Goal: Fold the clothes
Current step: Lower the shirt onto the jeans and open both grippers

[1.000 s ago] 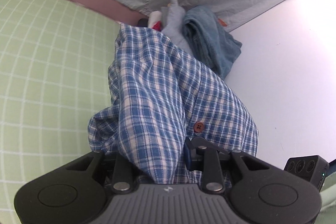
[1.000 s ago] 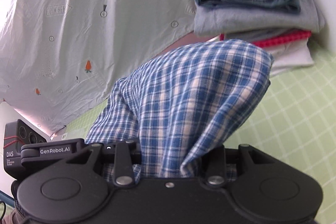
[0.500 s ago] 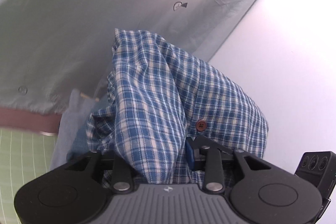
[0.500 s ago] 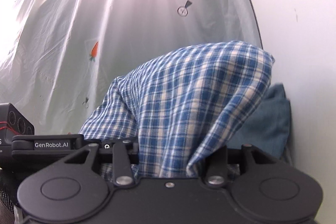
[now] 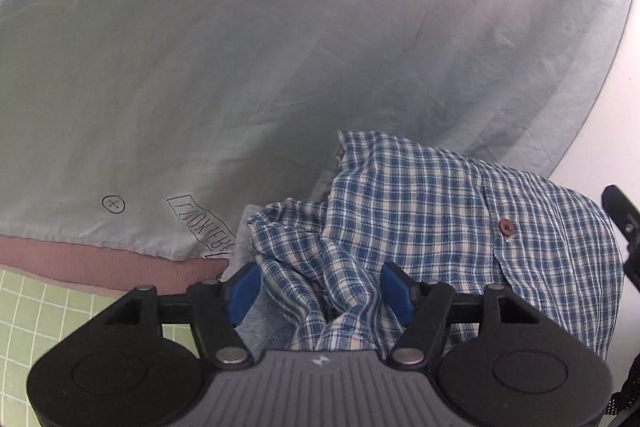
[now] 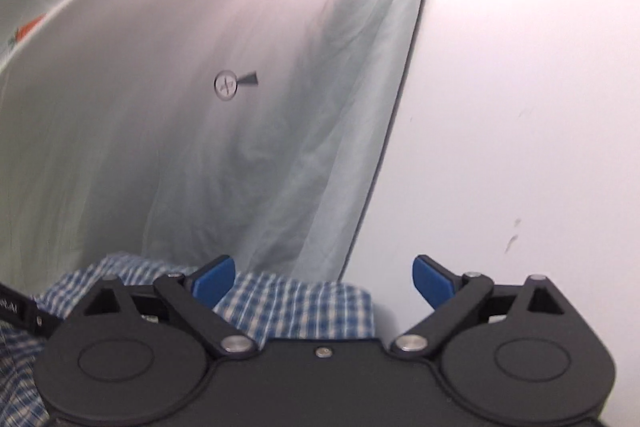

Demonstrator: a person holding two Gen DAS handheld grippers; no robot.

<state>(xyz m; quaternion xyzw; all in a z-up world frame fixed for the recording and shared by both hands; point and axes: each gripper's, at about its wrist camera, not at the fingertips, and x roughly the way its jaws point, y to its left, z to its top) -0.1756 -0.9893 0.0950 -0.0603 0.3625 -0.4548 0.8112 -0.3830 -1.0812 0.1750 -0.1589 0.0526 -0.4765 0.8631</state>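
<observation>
The blue-and-white plaid shirt (image 5: 440, 211), with a brown button, lies slumped in a heap by the curtain. My left gripper (image 5: 320, 291) is opening. A loose fold of the shirt sits between its blue pads (image 5: 244, 291), which do not squeeze it. In the right wrist view the right gripper (image 6: 322, 281) is opening wide. Its blue fingertips (image 6: 432, 283) are far apart, with nothing between them. The plaid shirt (image 6: 304, 303) lies just below and behind them.
A pale printed curtain (image 5: 280, 67) fills the background, with a white wall (image 6: 520, 107) to its right. A grey garment (image 5: 256, 319) shows under the shirt. A pink strip (image 5: 100, 263) and a green grid mat (image 5: 36, 315) lie at lower left.
Both grippers swung away from the green mat toward the curtain and wall with the shirt. Their jaws have spread, and the shirt has dropped out of the right gripper and sagged in the left.
</observation>
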